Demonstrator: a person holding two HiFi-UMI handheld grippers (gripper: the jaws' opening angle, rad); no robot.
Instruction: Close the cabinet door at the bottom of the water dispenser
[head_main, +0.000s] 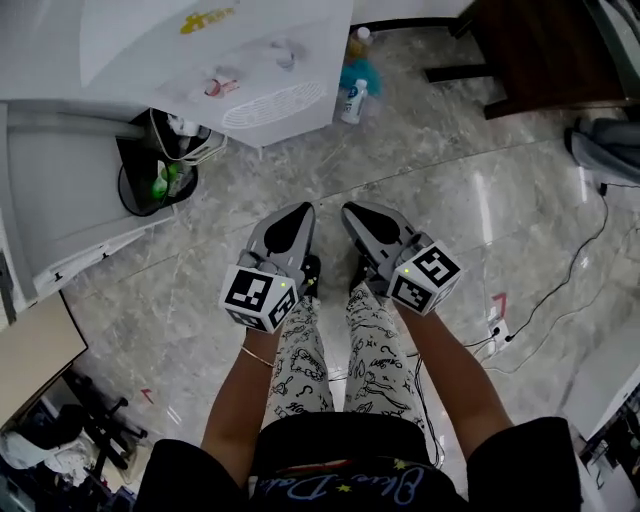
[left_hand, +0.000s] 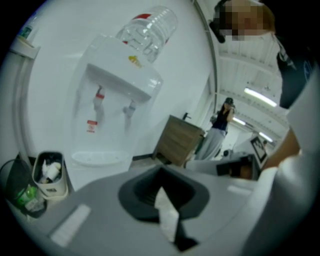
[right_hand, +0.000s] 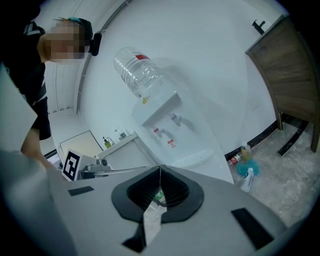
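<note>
Head view: the white water dispenser (head_main: 250, 60) stands ahead of you. The broad panel swung out from its left side is, I'd judge, the open white cabinet door (head_main: 80, 190). Its long edge runs from the dispenser out toward you & left. So the push has to go from the door's outer face back toward the dispenser front. Your left gripper (head_main: 298, 213) is nearer the door. The right gripper (head_main: 356, 213) sits just beside the left one. Both are well short of the dispenser, low over the grey marble floor (head_main: 440, 190). A black bin (head_main: 140, 190) w/ green & white bits sits between door & dispenser body and may foul the swing. A white plastic bottle (head_main: 353, 100) stands on the dispenser's right, out of the way.

Left gripper view: fingers (left_hand: 137, 192) are pressed together w/ nothing in them. The dispenser is ahead, up-left. The door isn't clearly in view here.

Right gripper view: fingers (right_hand: 176, 192) meet at the tips, holding nothing. The dispenser is straight ahead, w/ a brown wooden cabinet (right_hand: 287, 75) far to its right.
</note>
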